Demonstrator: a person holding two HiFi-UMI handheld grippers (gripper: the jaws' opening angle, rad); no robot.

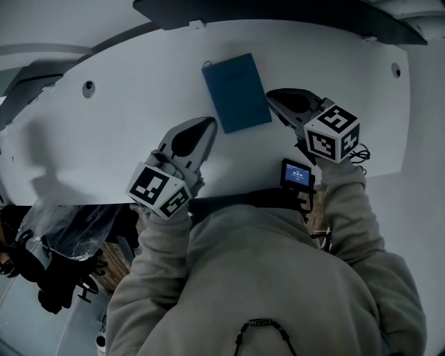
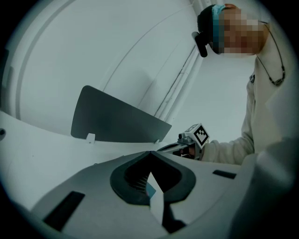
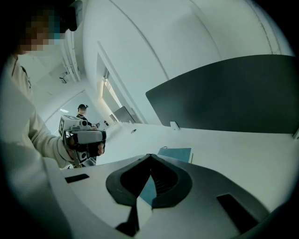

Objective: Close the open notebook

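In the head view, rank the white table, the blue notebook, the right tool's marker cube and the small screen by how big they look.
1. white table
2. blue notebook
3. marker cube, though it is nearer the camera, which inflates it
4. small screen

Bare desk (image 1: 125, 104) around notebook (image 1: 236, 92) — dark panel (image 1: 278, 14) behind

One camera overhead, one riding behind each pair of jaws.
The head view looks steeply down on the worktop (image 1: 104, 132), close above the left gripper (image 1: 206, 126) and right gripper (image 1: 273, 97). Each gripper view sits low behind its jaws, facing along them, and catches the other gripper. The notebook (image 1: 236, 92) ahead of the jaws shows in the head and right gripper views.
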